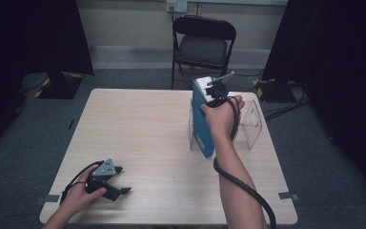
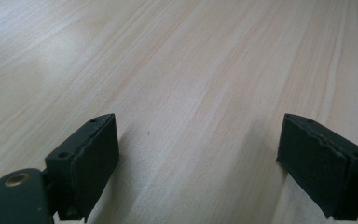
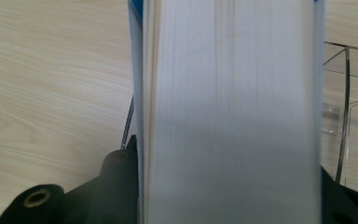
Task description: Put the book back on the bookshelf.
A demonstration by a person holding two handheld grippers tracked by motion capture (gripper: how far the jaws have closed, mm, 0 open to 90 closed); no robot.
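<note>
While upright over the clear holder: book [image 1: 202,119], blue cover, page edges facing the right tongs
Right tongs [image 1: 215,98]: clamped on the book's top
Clear holder [image 1: 250,125]: right part of the table [image 1: 138,129]
Left tongs [image 1: 116,180]: spread wide, low over bare wood near the front edge

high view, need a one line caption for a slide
Right gripper holds a blue book upright at a clear plastic holder while the left gripper rests open on the table.
</note>
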